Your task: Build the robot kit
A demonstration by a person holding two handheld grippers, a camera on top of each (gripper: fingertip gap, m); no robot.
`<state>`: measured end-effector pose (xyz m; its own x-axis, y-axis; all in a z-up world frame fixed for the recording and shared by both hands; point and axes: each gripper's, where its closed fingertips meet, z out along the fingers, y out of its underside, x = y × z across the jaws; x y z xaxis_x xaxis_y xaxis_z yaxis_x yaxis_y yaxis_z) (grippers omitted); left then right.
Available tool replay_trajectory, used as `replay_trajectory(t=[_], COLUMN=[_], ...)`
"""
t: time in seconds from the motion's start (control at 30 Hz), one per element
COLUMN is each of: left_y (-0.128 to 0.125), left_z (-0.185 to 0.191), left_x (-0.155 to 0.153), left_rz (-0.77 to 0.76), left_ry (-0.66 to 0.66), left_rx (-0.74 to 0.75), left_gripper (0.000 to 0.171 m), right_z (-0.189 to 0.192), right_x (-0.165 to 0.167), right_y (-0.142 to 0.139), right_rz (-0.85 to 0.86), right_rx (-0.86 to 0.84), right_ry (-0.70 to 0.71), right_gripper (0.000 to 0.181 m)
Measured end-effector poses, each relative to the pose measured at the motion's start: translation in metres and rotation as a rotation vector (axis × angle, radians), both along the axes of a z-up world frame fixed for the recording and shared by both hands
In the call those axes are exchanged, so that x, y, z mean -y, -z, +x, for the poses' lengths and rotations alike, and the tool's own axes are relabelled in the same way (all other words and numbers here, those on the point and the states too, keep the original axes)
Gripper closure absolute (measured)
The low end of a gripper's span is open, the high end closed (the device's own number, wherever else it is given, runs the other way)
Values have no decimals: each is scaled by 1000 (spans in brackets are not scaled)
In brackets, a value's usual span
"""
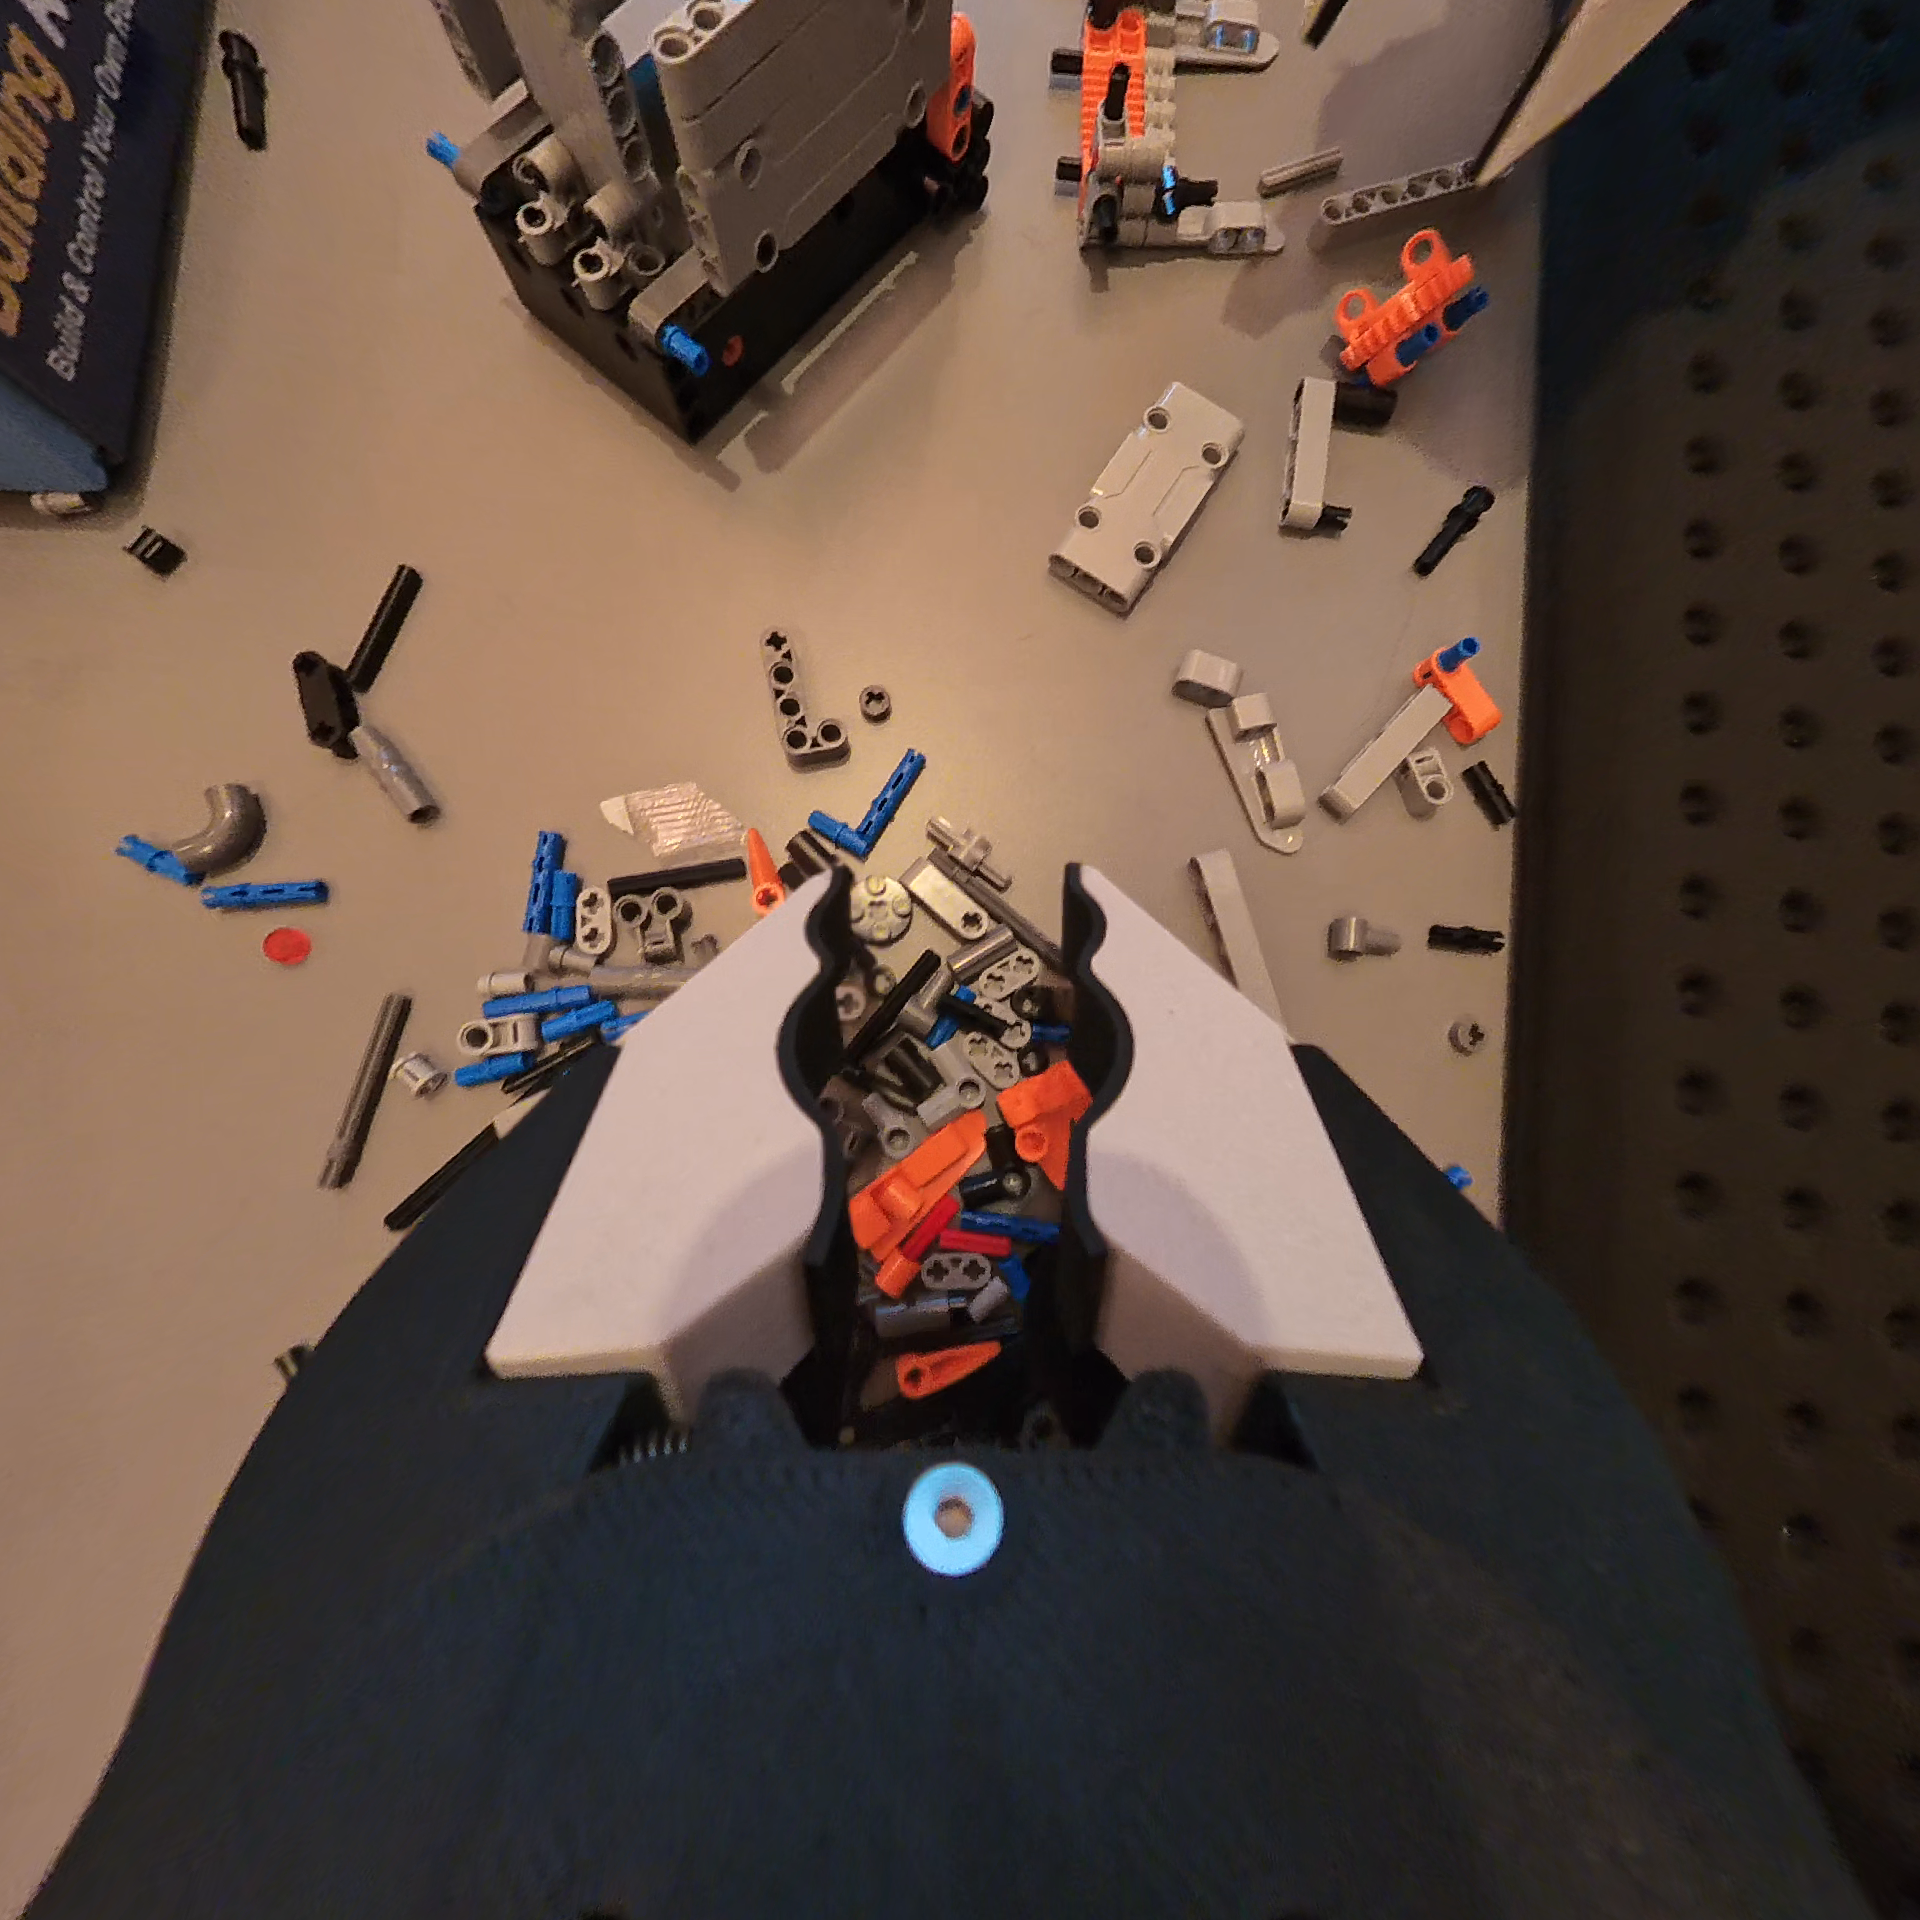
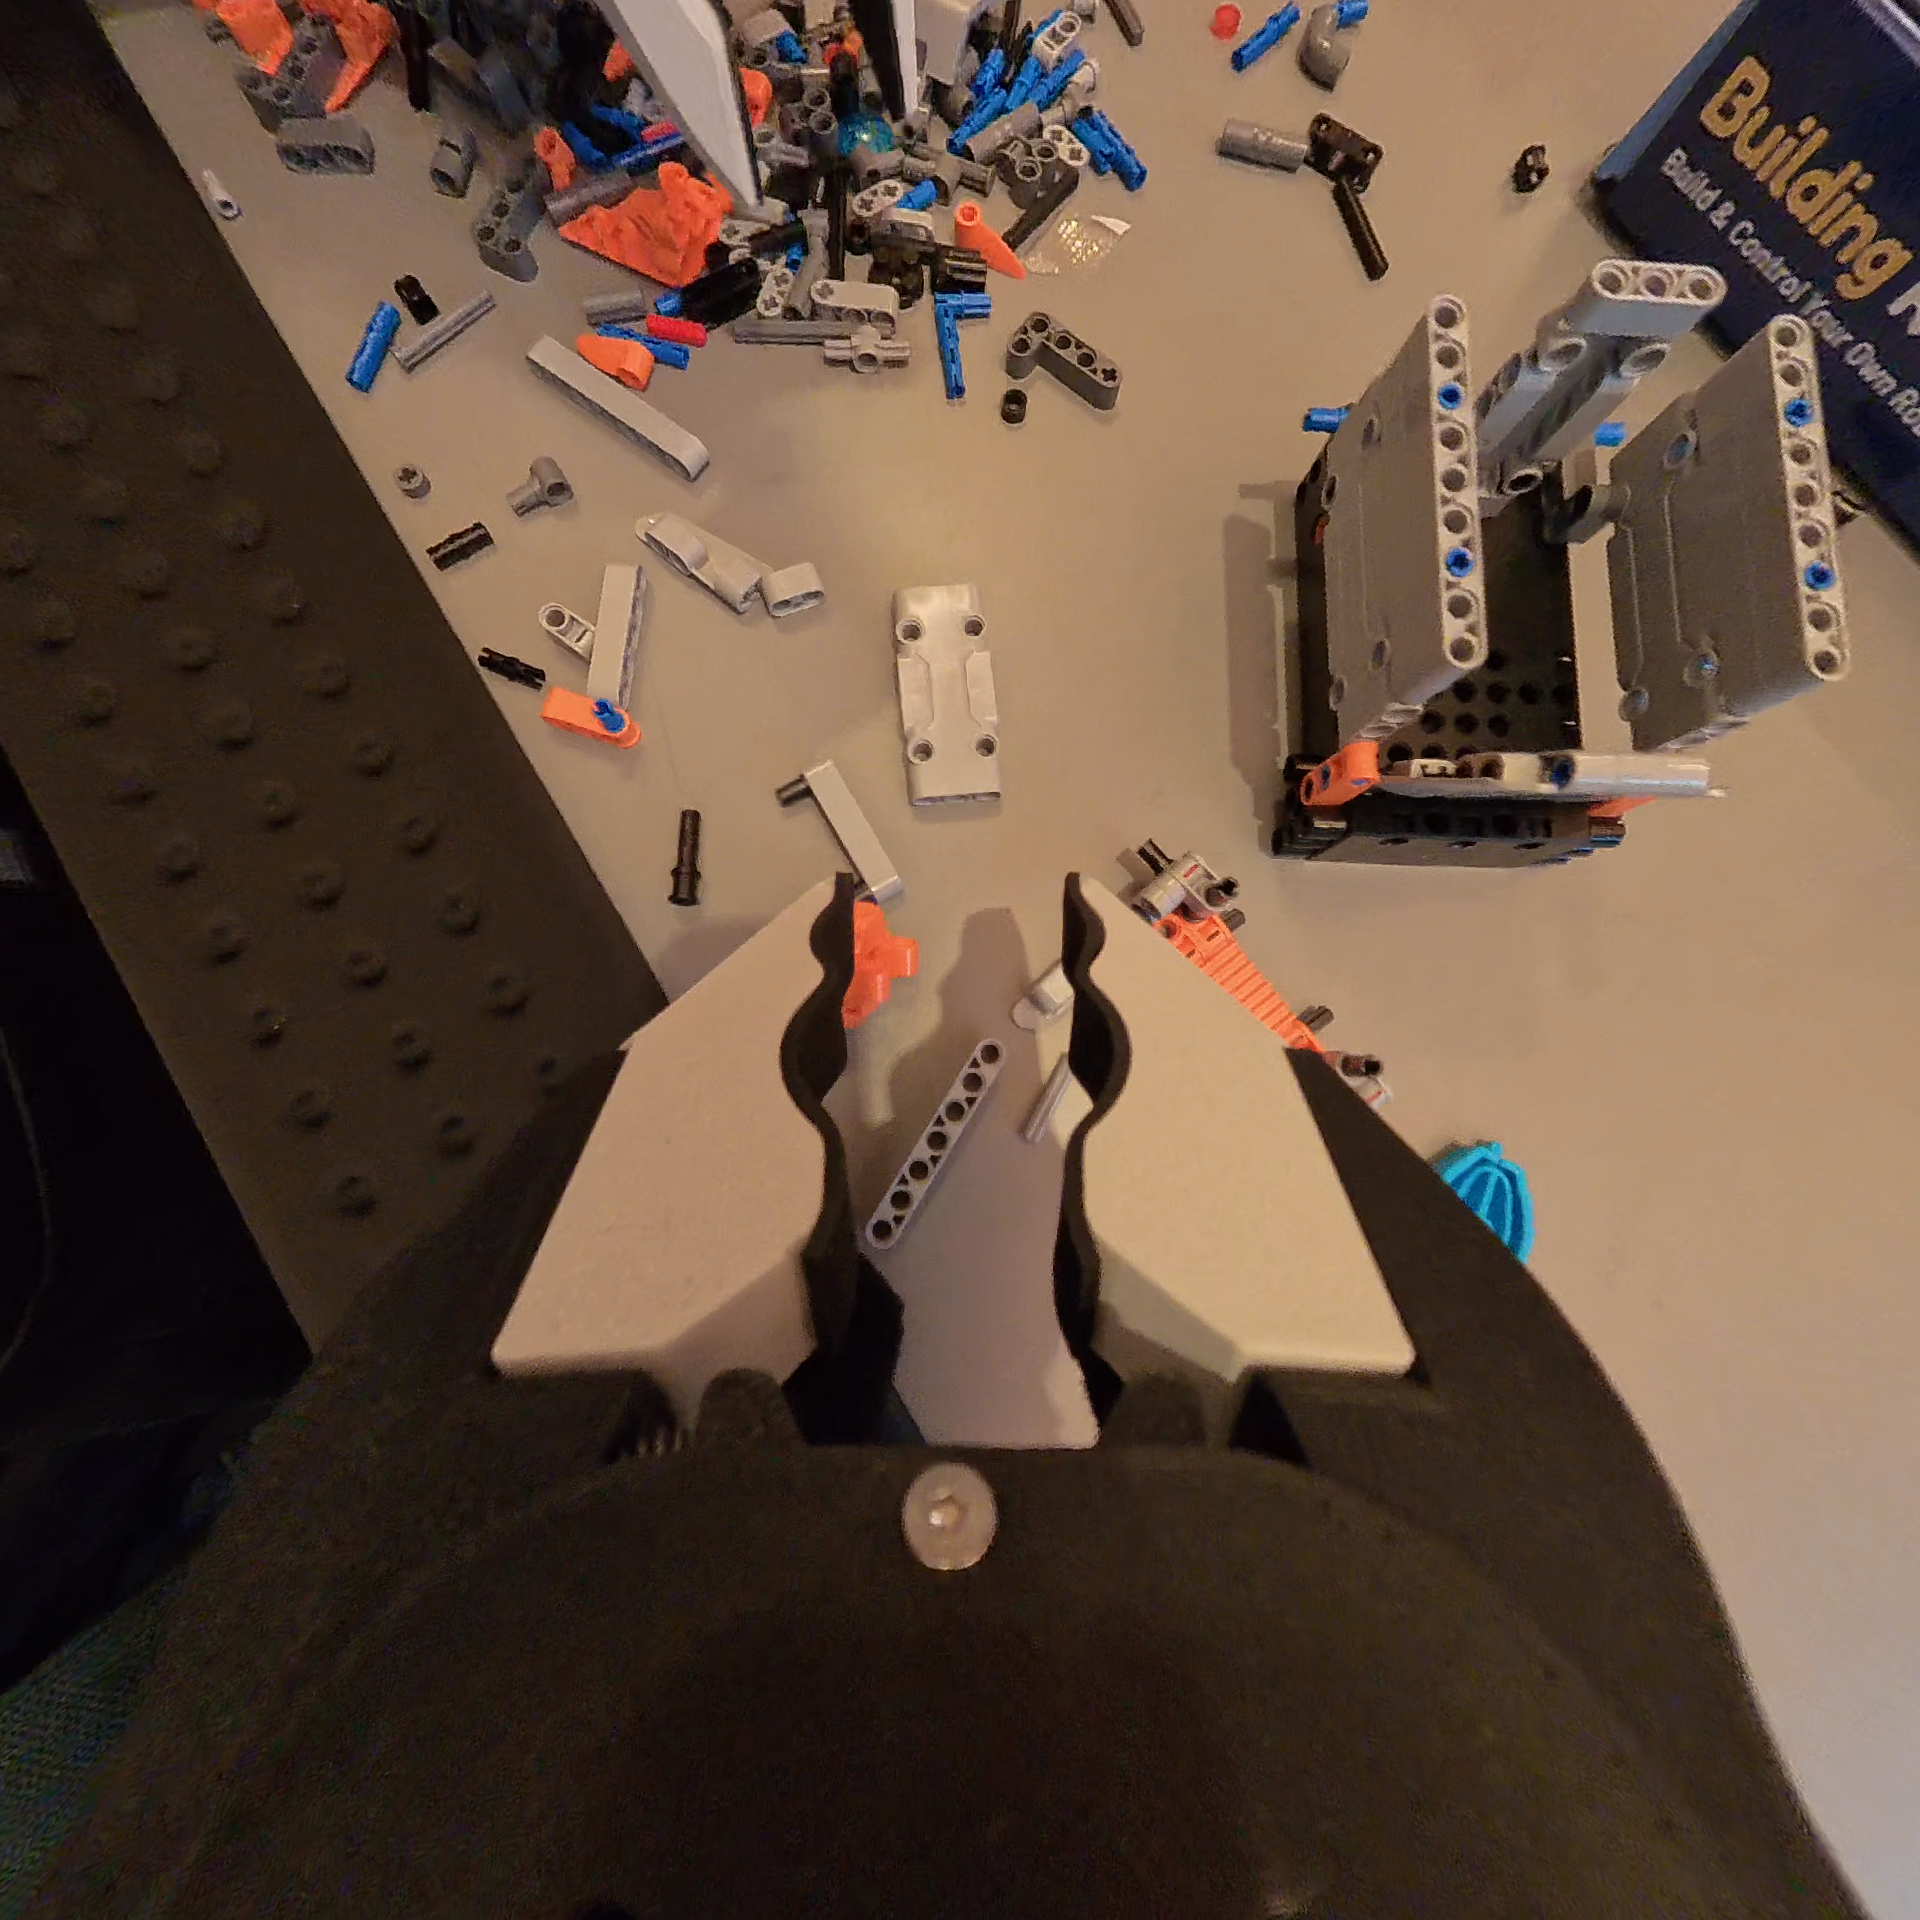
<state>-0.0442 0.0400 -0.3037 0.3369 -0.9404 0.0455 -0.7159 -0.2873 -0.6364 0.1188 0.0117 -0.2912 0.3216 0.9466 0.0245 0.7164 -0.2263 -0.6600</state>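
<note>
My left gripper (image 1: 948, 894) hangs released, jaws apart, over a dense heap of small grey, black, blue and orange plastic building pieces (image 1: 956, 1091) on the pale grey tabletop (image 1: 582, 582). My right gripper (image 2: 951, 904) is also released, grasping nothing; between its fingers lies a long thin grey plastic beam with a row of holes (image 2: 935, 1143), with an orange plastic connector (image 2: 878, 966) just beside the left fingertip. A grey-panelled block assembly on a black base (image 2: 1538, 623) stands well apart to the right.

Matt grey table (image 1: 582, 582); smooth, slightly glossy plastic building pieces (image 1: 966, 1132); perforated dark matt mat (image 1: 1725, 831); glossy printed box (image 2: 1787, 208); rough-textured black printed gripper body (image 2: 935, 1662).
</note>
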Motion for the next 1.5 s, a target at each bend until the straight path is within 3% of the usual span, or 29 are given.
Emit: replay_trajectory(t=[0.27,0.57,0.8,0.93,1.3,1.5], left_y=[-23,-52,-46,-43,-36,-32], left_z=[-39,-82,-74,-71,-61,-51], left_x=[-12,-27,-23,-23,-19,-14], left_rz=[33,66,59,51,38,28], left_ry=[-112,-278,-246,-239,-206,-167], left_rx=[25,127,96,95,80,80], left_gripper=[134,137,137,137,137,138], right_z=[-8,24,9,1,-15,-43], right_x=[13,25,33,29,24,25], right_y=[4,5,26,36,13,6], right_rz=[-32,-89,-118,-100,-47,-65], right_rx=[4,58,97,120,19,-54], right_ry=[-50,-31,-56,-59,-91,-134], right_gripper=[141,139,143,159,159,159])
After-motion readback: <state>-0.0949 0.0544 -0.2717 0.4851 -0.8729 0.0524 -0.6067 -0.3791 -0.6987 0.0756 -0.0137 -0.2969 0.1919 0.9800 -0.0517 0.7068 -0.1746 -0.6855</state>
